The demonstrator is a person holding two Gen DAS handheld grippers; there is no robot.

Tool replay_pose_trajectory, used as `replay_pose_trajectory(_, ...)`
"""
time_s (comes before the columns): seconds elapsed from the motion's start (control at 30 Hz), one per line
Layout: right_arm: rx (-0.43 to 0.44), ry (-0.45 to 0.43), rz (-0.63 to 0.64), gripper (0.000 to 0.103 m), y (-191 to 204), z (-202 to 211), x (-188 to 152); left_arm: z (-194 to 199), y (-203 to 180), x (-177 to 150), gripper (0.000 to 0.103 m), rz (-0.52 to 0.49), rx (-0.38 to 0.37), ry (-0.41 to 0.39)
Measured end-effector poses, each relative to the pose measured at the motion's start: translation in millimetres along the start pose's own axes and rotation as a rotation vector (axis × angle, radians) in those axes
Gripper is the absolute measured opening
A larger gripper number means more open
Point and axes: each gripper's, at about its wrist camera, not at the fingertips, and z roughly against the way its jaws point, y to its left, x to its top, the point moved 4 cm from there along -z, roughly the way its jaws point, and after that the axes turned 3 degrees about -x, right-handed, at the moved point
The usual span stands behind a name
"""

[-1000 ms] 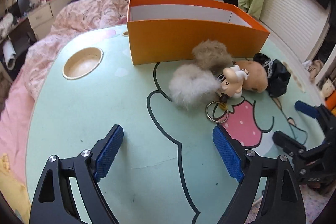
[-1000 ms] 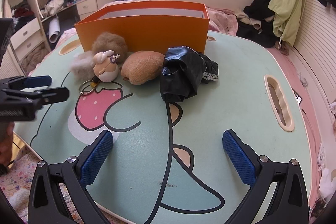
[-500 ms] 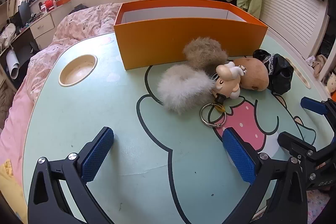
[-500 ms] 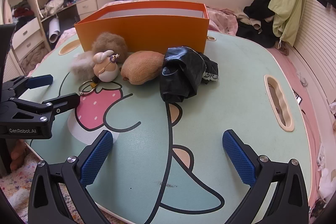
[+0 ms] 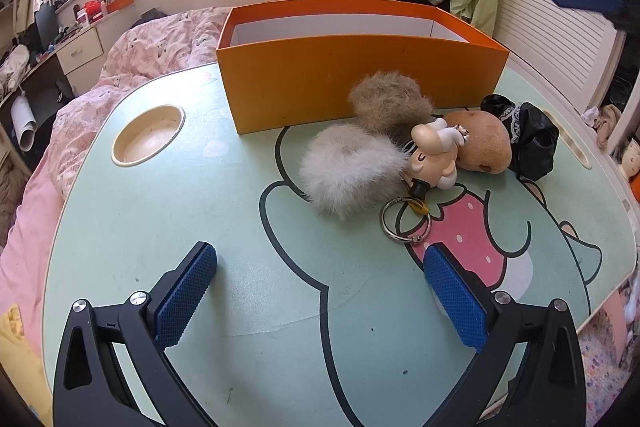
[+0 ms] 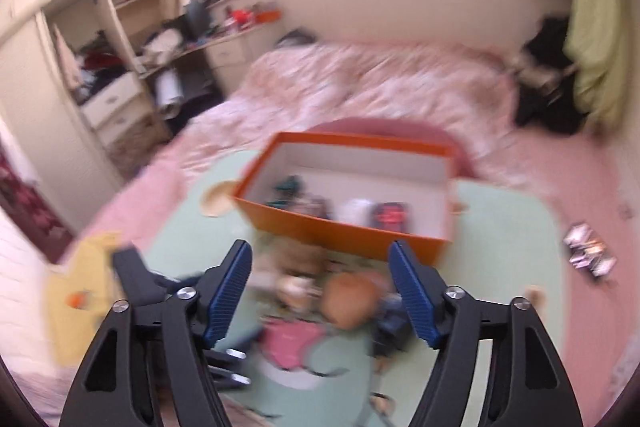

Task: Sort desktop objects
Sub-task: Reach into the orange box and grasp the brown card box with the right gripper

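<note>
**Toys heaped by the orange box, both grippers empty**

The left gripper (image 5: pixel 320 287) hangs low over the near part of the mint-green cartoon-printed bench (image 5: pixel 160 227), its blue-padded fingers (image 5: pixel 186 293) spread as wide as they go, with only bare bench between them.

The task's things lie in a cluster against the front wall of the open orange cardboard box (image 5: pixel 360 79), which stands toward the far edge of the bench. A tan fur pom-pom (image 5: pixel 386 103) touches the box wall. Just in front of it lies a pale grey fur pom-pom (image 5: pixel 352 171). Beside that is a small cream doll figure keychain (image 5: pixel 436 157), its metal ring (image 5: pixel 404 221) lying nearer the front edge. A brown round plush (image 5: pixel 480 143) touches the doll, and a crumpled black lace-trimmed cloth (image 5: pixel 528 143) lies toward the right edge. A round cup recess (image 5: pixel 148 141) sits near the left edge.

The right gripper (image 6: pixel 320 291) is high above the bench, seen through heavy blur. Its fingers (image 6: pixel 228 291) are closing and nothing is between them. From there, the box holds several small items, too blurred to name.
</note>
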Motion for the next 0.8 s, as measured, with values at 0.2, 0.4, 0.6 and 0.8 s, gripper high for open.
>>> replay_pose_trajectory(0.2, -0.016, 0.293, -0.131, 0.044, -3.2, -107.3, 43.5, 1.2, 3.5, 1.6, 0.103, -0.007, -0.009, -0.003)
replay_pose_trajectory(0.4, -0.110, 0.410, -0.183, 0.043, -19.9, -165.6, 46.2, 2.1, 2.8, 1.5, 0.103, -0.013, -0.017, -0.007)
replay_pose_trajectory(0.6, -0.170, 0.486, -0.196, 0.054, -26.9, -190.7, 45.4, 2.6, 1.0, 1.8, 0.103, -0.016, -0.022, -0.005)
replay_pose_trajectory(0.8, -0.259, 0.504, -0.092, 0.018, -19.9, -192.5, 41.3, 3.9, -0.8, 1.9, 0.103, -0.021, -0.027, -0.006)
